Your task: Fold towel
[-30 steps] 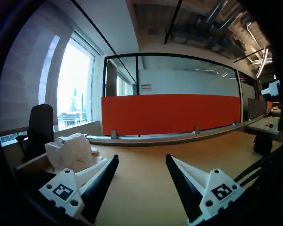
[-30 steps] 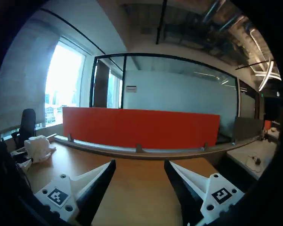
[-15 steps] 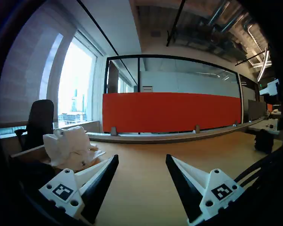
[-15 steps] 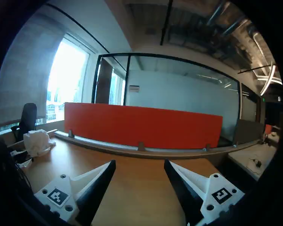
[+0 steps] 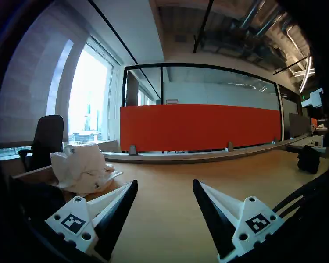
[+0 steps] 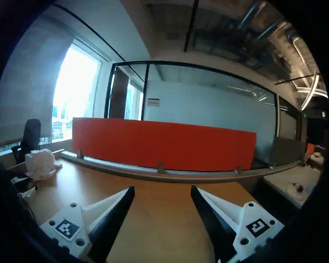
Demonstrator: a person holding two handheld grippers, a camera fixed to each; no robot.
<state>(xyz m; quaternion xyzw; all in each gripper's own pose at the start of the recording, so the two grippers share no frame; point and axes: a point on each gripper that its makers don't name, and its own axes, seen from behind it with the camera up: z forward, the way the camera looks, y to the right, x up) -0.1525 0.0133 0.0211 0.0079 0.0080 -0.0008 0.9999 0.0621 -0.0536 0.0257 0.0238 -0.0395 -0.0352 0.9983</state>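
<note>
Two grippers are seen with jaws spread wide and nothing between them: the left gripper [image 5: 164, 181] and the right gripper [image 6: 162, 187], as they were a second earlier. Since then, the crumpled white towel [image 5: 79, 167] and the orange partition panel [image 5: 199, 127] have shifted slightly upward in the left gripper view. The towel is heaped on the light wooden desk [image 5: 173, 172] near its left edge, beside a black office chair [image 5: 48, 139], well apart from both grippers. Bare desk is left open ahead, bounded at the far edge by the panel. A small black object [image 5: 308, 159] is set toward the right.
</note>
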